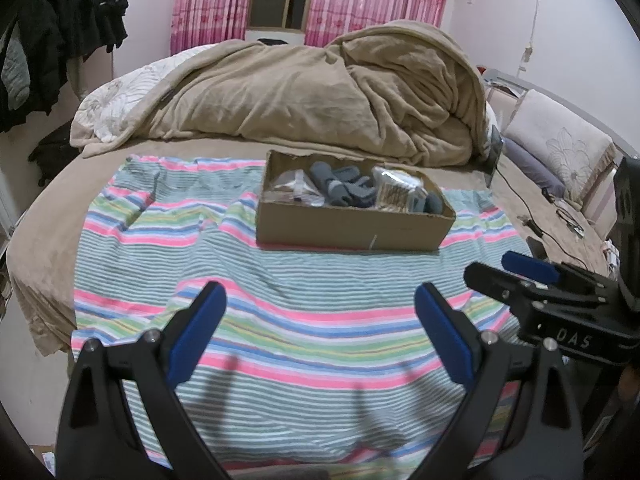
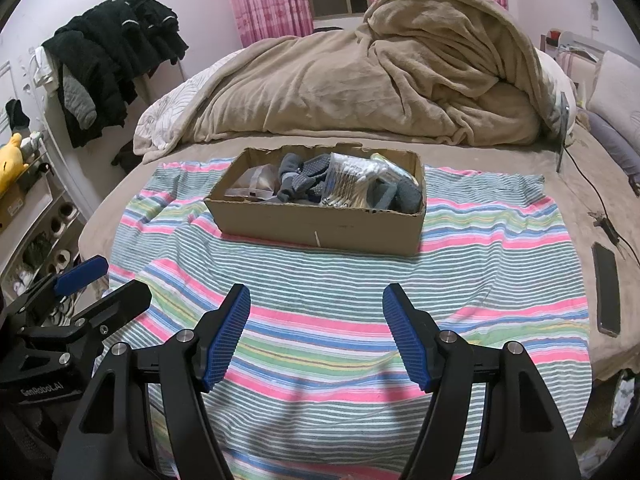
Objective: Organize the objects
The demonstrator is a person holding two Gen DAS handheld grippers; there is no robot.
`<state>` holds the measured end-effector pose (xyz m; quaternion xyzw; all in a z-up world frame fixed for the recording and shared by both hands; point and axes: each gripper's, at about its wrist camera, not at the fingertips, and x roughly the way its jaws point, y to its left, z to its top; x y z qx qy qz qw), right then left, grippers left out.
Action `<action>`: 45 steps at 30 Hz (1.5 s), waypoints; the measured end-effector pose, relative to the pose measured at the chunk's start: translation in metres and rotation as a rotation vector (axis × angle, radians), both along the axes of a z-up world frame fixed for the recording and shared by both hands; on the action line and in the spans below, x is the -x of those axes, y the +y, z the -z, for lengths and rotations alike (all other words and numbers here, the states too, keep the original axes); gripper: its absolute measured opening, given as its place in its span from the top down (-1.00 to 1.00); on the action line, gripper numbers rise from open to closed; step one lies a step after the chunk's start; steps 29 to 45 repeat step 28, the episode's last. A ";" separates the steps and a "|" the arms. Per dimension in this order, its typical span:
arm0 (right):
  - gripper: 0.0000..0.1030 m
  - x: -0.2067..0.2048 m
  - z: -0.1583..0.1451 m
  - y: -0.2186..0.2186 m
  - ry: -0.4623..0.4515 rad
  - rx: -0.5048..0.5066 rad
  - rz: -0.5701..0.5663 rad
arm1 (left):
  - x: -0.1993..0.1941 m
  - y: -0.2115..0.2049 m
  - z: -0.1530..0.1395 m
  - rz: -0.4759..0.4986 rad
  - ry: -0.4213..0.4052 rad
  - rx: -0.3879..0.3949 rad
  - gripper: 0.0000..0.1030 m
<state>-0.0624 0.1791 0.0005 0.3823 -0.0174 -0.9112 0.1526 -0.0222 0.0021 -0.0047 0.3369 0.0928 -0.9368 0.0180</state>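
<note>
Left wrist: one left gripper (image 1: 320,332) spread apart, empty, over one striped towel (image 1: 280,292), one cardboard box (image 1: 352,224) beyond; right wrist: one right gripper (image 2: 316,336) likewise apart, same box (image 2: 320,224) holding grey socks (image 2: 300,180), one cotton-swab pack (image 2: 348,184).

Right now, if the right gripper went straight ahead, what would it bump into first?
Probably the cardboard box on the striped towel. The right gripper is open and points at it, though depth is hard to judge.

bed (image 2: 472,164) | striped cloth (image 2: 360,292), tan blanket (image 2: 360,88), phone (image 2: 607,292)
</note>
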 end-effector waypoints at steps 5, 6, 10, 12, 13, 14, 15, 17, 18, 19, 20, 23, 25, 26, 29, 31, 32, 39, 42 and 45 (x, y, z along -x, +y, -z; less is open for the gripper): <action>-0.39 0.000 0.000 0.000 -0.002 0.000 -0.001 | 0.000 0.000 -0.001 0.001 0.000 0.000 -0.87; -0.39 0.000 0.001 0.000 -0.002 0.000 -0.001 | 0.000 0.000 -0.001 0.001 0.001 0.000 -0.87; -0.40 0.000 0.001 -0.001 -0.004 0.000 -0.002 | 0.000 0.000 0.000 0.003 0.000 0.000 -0.87; -0.39 0.000 0.001 -0.001 -0.004 0.000 -0.001 | 0.000 0.001 -0.001 0.003 -0.001 0.002 -0.87; -0.39 0.000 0.001 -0.001 -0.003 0.000 -0.001 | -0.001 0.001 -0.001 0.003 -0.001 0.002 -0.87; -0.39 -0.001 0.001 -0.001 -0.003 0.000 -0.001 | -0.001 0.001 -0.001 0.002 0.000 0.002 -0.87; -0.39 0.000 0.001 0.000 -0.003 -0.001 -0.001 | -0.001 0.001 -0.001 0.002 0.002 0.004 -0.87; -0.39 0.000 0.001 0.000 -0.004 0.000 -0.002 | -0.001 0.002 -0.002 0.003 0.004 0.005 -0.87; -0.39 0.000 0.001 0.000 -0.004 0.000 -0.002 | -0.001 0.003 -0.002 0.003 0.004 0.005 -0.87; -0.40 0.000 0.001 0.000 -0.004 0.000 -0.002 | -0.001 0.003 -0.002 0.003 0.006 0.006 -0.87; -0.40 0.000 0.001 0.000 -0.004 0.000 -0.002 | -0.002 0.004 -0.002 0.003 0.007 0.007 -0.87; -0.39 0.000 0.001 -0.001 -0.004 0.000 -0.002 | -0.003 0.006 -0.001 0.006 0.011 0.018 -0.87; -0.40 -0.001 0.001 -0.001 -0.004 0.000 -0.004 | -0.003 0.008 -0.001 0.006 0.015 0.031 -0.87; -0.40 -0.001 0.001 -0.001 -0.004 -0.001 -0.004 | -0.003 0.008 -0.001 0.008 0.013 0.028 -0.87; -0.39 -0.001 0.001 -0.001 -0.005 -0.004 -0.003 | -0.002 0.006 -0.002 0.009 0.011 0.037 -0.87; -0.39 -0.001 0.001 -0.001 -0.005 -0.004 -0.003 | -0.002 0.006 -0.002 0.009 0.011 0.037 -0.87; -0.39 -0.001 0.001 -0.001 -0.005 -0.004 -0.003 | -0.002 0.006 -0.002 0.009 0.011 0.037 -0.87; -0.39 -0.001 0.001 -0.001 -0.005 -0.004 -0.003 | -0.002 0.006 -0.002 0.009 0.011 0.037 -0.87; -0.39 -0.001 0.001 -0.001 -0.005 -0.004 -0.003 | -0.002 0.006 -0.002 0.009 0.011 0.037 -0.87; -0.39 -0.001 0.001 -0.001 -0.005 -0.004 -0.003 | -0.002 0.006 -0.002 0.009 0.011 0.037 -0.87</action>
